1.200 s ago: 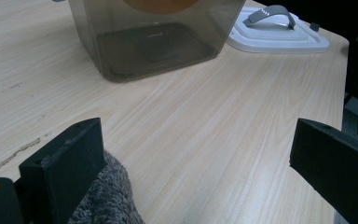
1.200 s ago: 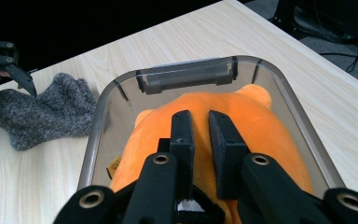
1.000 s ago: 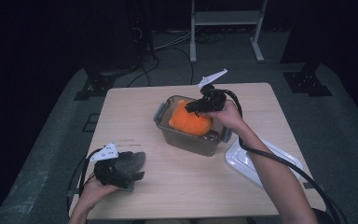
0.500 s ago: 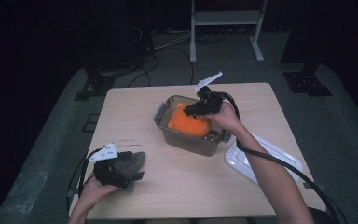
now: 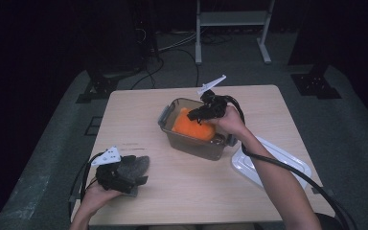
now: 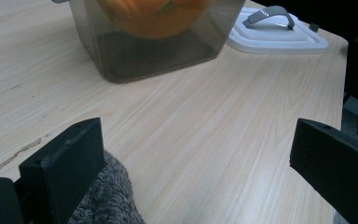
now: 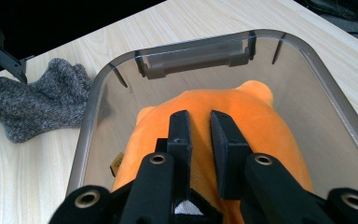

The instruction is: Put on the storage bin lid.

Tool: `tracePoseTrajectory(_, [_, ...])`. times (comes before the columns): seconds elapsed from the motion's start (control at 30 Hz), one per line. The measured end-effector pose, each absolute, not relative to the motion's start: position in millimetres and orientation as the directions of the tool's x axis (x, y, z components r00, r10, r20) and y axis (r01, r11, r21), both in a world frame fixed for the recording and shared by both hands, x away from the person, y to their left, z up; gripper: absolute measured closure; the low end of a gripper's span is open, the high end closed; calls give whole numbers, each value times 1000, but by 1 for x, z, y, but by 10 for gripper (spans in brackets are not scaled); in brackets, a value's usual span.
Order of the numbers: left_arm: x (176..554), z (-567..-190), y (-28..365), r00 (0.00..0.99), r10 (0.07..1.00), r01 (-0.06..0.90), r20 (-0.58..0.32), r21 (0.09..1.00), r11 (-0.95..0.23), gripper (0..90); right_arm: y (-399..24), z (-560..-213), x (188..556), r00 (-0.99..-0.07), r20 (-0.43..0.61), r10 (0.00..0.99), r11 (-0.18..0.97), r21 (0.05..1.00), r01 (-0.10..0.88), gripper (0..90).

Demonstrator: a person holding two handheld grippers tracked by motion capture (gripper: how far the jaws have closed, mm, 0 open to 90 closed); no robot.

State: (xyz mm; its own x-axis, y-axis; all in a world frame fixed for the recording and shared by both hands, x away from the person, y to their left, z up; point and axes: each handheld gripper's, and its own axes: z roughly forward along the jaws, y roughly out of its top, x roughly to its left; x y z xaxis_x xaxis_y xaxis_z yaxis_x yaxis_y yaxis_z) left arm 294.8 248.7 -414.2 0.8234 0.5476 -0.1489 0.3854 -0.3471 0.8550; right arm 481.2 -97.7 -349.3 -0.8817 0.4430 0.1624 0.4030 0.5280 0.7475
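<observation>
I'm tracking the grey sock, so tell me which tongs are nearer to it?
Left. The left tongs sit right at the grey sock, near the table's front edge. The right tongs are across the table, over the orange plush.

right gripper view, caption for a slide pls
Right claw pinching an orange plush toy inside a clear bin.

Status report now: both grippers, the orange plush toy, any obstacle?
Right gripper shut on orange plush toy, inside clear container. Left gripper open beside grey sock. Lid lies aside; nothing blocking.
</observation>
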Motion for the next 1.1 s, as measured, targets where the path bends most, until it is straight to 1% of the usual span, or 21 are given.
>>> tracePoseTrajectory(0.83, [295, -414, 248, 825, 545, 385, -148, 854, -350, 25, -94, -355, 480, -880, 172, 443, 549, 724, 418, 773])
tracePoseTrajectory(0.93, [295, -414, 248, 825, 545, 385, -149, 854, -350, 25, -94, -356, 480, -878, 178, 444, 549, 721, 423, 796])
tracePoseTrajectory(0.97, [295, -414, 249, 826, 545, 383, -146, 854, -352, 25, -95, -356, 480, -879, 183, 440, 542, 726, 423, 858])
tracePoseTrajectory(1.03, [295, -415, 248, 825, 545, 385, -148, 854, -350, 25, -97, -353, 480, -878, 208, 431, 511, 745, 428, 837])
tracePoseTrajectory(1.1, [295, -415, 248, 825, 545, 385, -149, 854, -351, 25, -97, -349, 479, -883, 191, 428, 523, 745, 414, 821])
